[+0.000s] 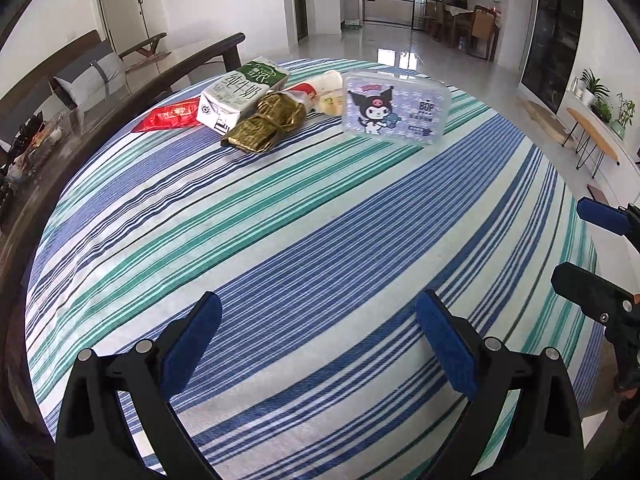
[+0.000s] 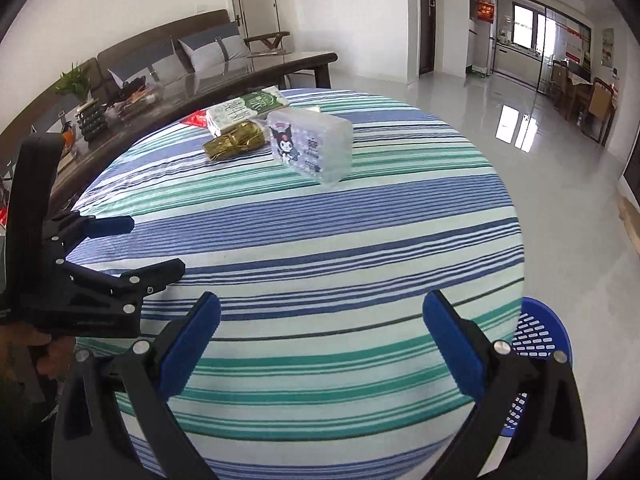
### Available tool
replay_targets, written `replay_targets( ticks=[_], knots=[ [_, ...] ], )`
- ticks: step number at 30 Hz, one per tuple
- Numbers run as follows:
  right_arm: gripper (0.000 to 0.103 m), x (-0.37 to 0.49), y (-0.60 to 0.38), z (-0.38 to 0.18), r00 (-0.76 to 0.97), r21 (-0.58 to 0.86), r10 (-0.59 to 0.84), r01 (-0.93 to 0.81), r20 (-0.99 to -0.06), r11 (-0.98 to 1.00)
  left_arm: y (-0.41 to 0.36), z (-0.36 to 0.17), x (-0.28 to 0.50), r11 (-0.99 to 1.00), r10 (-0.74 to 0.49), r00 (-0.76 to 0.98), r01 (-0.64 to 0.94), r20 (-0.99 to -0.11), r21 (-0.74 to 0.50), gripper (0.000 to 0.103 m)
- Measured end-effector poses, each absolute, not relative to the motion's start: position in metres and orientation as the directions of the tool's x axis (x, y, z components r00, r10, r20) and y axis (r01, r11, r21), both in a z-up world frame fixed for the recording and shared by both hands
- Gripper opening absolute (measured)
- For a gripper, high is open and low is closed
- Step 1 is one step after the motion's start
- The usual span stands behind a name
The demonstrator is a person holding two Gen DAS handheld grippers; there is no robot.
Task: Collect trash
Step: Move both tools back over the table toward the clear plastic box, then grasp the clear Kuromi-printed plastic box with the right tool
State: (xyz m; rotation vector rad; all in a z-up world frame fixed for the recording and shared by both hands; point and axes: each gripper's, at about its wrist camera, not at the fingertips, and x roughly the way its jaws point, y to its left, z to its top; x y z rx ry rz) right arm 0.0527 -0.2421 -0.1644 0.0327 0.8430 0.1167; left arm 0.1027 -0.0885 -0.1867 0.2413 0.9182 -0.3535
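Trash lies at the far side of the round striped table [image 1: 304, 216]: a green-and-white milk carton [image 1: 240, 94], a crumpled gold wrapper [image 1: 264, 124], a red packet [image 1: 170, 116], a white cup [image 1: 330, 90] and a clear plastic box with a cartoon sticker [image 1: 394, 106]. My left gripper [image 1: 318, 316] hangs open over the near part of the cloth, nothing between its blue pads. My right gripper [image 2: 320, 316] is open too, empty, over the table's near edge. The box [image 2: 310, 150], carton [image 2: 244, 112] and gold wrapper [image 2: 236, 142] also show in the right wrist view. Each gripper appears at the edge of the other's view.
A blue perforated basket [image 2: 538, 344] stands on the floor by the table's near right edge. A dark glass-topped coffee table [image 2: 200, 84] and a sofa [image 2: 168, 56] lie behind on the left. Shiny floor stretches to the right, with a plant shelf [image 1: 596, 136].
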Motion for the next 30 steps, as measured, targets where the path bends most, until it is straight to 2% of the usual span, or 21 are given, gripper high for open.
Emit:
replay_targets(
  ticks=[9, 17, 30],
  knots=[
    [0.098, 0.066, -0.232, -0.174, 0.616, 0.041, 0.098, -0.105, -0.782, 0.994, -0.075, -0.192, 0.123, 0.922, -0.221, 0.526, 0.388, -0.822, 0.0, 0.097],
    [0.098, 0.073, -0.232, -0.178, 0.591, 0.011, 0.084, -0.126, -0.802, 0.992, -0.077, -0.194, 0.125, 0.922, -0.215, 0.522, 0.388, -0.825, 0.004, 0.099],
    [0.098, 0.139, -0.233, -0.151, 0.645, -0.183, 0.035, -0.268, -0.764, 0.946, -0.077, -0.194, 0.126, 0.922, -0.216, 0.522, 0.387, -0.825, 0.004, 0.099]
  ],
)
